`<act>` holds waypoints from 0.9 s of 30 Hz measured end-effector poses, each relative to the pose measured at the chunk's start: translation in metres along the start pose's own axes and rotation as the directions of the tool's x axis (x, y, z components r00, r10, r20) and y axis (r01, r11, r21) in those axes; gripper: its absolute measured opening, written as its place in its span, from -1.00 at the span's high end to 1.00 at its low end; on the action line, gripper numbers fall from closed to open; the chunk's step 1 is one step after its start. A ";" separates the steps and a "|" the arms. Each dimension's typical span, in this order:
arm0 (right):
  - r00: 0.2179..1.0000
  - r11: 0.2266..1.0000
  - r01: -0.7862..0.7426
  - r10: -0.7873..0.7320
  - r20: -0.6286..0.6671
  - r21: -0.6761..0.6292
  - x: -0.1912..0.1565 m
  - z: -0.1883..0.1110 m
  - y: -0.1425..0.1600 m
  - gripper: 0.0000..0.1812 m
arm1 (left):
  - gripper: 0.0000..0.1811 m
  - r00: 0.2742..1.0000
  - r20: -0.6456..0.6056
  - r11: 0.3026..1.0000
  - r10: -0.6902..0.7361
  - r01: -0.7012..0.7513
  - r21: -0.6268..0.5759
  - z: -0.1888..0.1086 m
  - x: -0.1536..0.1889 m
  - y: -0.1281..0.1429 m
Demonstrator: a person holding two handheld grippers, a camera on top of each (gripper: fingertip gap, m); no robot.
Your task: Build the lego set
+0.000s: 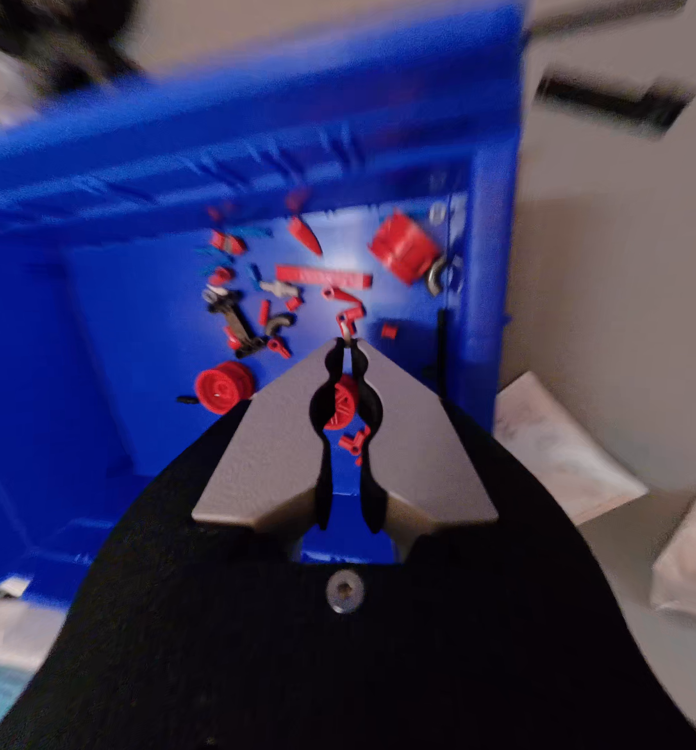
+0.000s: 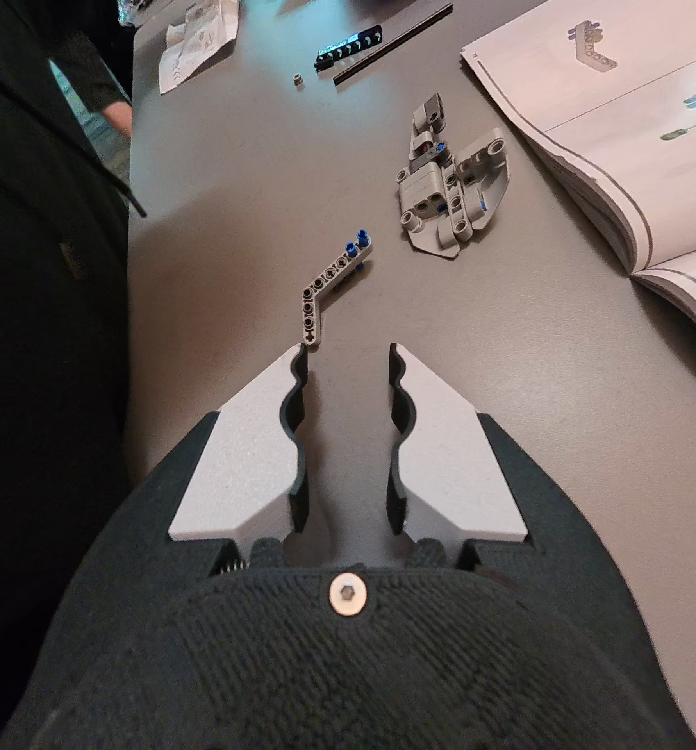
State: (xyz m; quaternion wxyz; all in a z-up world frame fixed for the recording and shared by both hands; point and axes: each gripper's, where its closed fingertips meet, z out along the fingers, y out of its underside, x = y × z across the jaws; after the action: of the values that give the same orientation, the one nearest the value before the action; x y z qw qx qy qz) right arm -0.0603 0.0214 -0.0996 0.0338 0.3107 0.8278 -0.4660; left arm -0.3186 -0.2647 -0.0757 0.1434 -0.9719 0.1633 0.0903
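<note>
My left gripper point(image 1: 347, 343) hangs over the blue bin point(image 1: 94, 284), its fingers pressed nearly together and pinching a small pale piece point(image 1: 345, 335) at the tips (the picture is blurred, so I cannot tell what kind of piece it is). Past the tips, red parts lie scattered on the bin floor: a red wheel point(image 1: 223, 386) to the left, a long red beam point(image 1: 324, 277) farther on, and a bulky red part point(image 1: 404, 246) near the bin's right wall.

My right gripper point(image 2: 348, 350) hovers above the grey table point(image 2: 224, 170), spread wide and holding nothing. Just beyond its left fingertip lies a bent grey beam point(image 2: 330, 284) with blue pins point(image 2: 356, 240) at its far end. Farther on and to the right rests the grey lego assembly point(image 2: 448, 186), apart from the beam. The open instruction booklet point(image 2: 622, 134) lies at the right edge, and a black beam point(image 2: 348, 48) and a black rod point(image 2: 393, 42) sit near the table's far end.
</note>
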 end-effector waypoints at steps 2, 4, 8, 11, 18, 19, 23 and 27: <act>1.000 1.000 -0.003 0.003 0.002 0.001 0.000 0.000 0.000 0.57 | 1.00 0.993 0.086 0.985 -0.078 0.064 0.160 -0.039 0.007 -0.043; 1.000 1.000 -0.005 0.005 -0.002 0.001 0.001 0.000 0.000 0.58 | 1.00 0.991 0.079 0.953 -0.111 0.083 0.291 -0.059 0.038 -0.094; 1.000 1.000 -0.017 0.017 -0.003 0.004 0.002 0.000 -0.001 0.61 | 1.00 0.991 -0.031 0.952 -0.127 0.131 0.275 0.003 0.116 -0.156; 1.000 1.000 -0.022 0.022 0.001 0.004 0.002 0.000 0.000 0.64 | 1.00 0.990 -0.103 0.959 -0.098 0.121 0.256 0.038 0.154 -0.179; 1.000 1.000 -0.028 0.028 0.014 0.004 0.001 -0.001 0.000 0.65 | 0.81 0.971 -0.111 0.935 -0.210 0.233 0.269 0.050 0.149 -0.179; 0.999 1.000 -0.031 0.031 0.015 0.004 0.001 -0.001 -0.001 0.65 | 0.77 0.969 -0.087 0.926 -0.232 0.248 0.285 0.043 0.142 -0.175; 1.000 1.000 -0.018 0.018 0.002 0.000 0.001 0.000 0.000 0.65 | 0.80 0.913 0.075 0.872 -0.400 0.355 0.336 -0.021 0.078 -0.116; 1.000 1.000 -0.022 0.022 0.004 0.001 0.002 0.000 0.000 0.65 | 0.94 0.831 0.214 0.856 -0.514 0.513 0.066 -0.051 0.024 0.004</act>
State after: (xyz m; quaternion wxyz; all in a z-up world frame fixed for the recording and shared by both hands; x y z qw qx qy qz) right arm -0.0616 0.0222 -0.0999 0.0404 0.3189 0.8239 -0.4667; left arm -0.2913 -0.2913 -0.0343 0.1828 -0.9630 -0.1205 0.1569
